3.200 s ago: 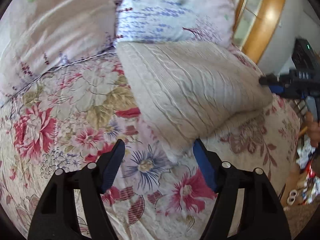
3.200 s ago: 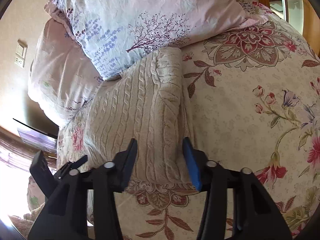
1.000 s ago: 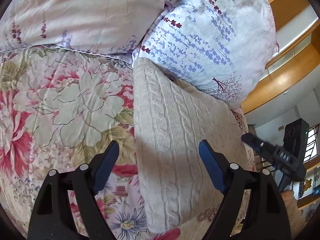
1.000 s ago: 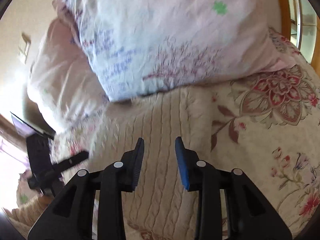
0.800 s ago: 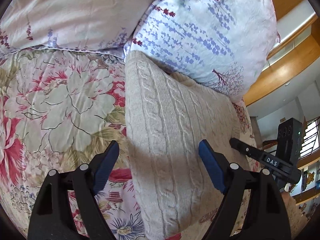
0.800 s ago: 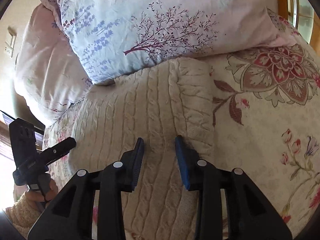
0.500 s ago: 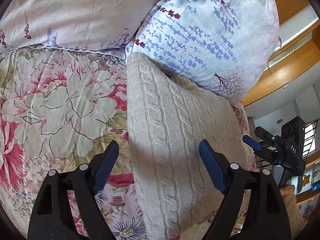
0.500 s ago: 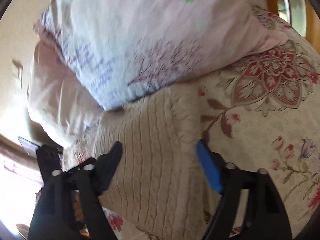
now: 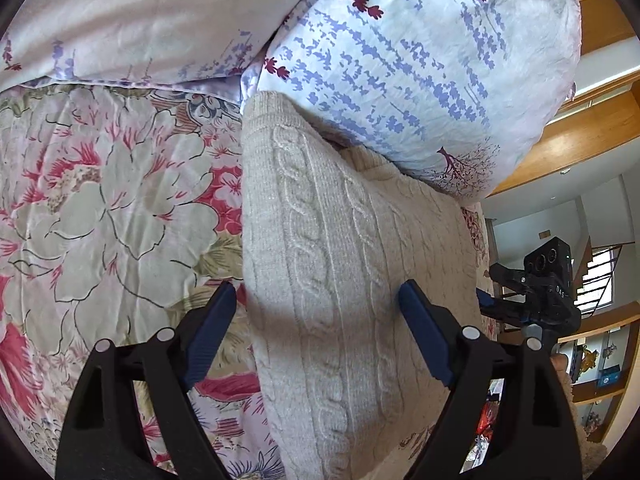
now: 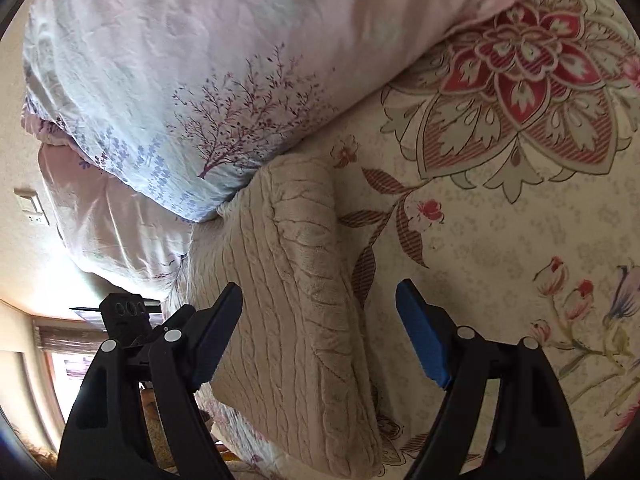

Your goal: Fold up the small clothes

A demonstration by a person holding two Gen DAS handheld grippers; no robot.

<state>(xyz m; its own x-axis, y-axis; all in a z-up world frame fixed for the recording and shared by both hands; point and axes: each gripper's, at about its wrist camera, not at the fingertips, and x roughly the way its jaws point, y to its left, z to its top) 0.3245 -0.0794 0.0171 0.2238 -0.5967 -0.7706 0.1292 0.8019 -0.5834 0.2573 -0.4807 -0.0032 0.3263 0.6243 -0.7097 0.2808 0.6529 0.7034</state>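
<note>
Left wrist view: The cream cable-knit sweater (image 9: 344, 280) lies on the floral quilted bedspread (image 9: 112, 208) as a compact folded rectangle, its far end tucked under the white pillow with blue and maroon sprig print (image 9: 420, 60). A second, pale pink pillow (image 9: 140, 20) lies beside that pillow at the head of the bed. The left claw (image 9: 316, 320) stands wide open above the near part of the sweater; neither blue pad presses the knit, and nothing is held. The right claw (image 9: 500, 304) appears at the right edge, beyond the sweater's far side, too small here to read its jaws.

Right wrist view: The same sweater (image 10: 296, 300) shows a doubled, thick edge on its right side, which indicates layers already stacked. The right claw (image 10: 320, 328) has just been opening; its jaws now stand wide apart, straddling that thick edge without gripping it. The bedspread (image 10: 520, 220) is bare to the right.

Progress assessment: The folds on this garment appear complete or nearly so. Remaining work is probably a final tidy or a move to the next item; no other garment is visible.
</note>
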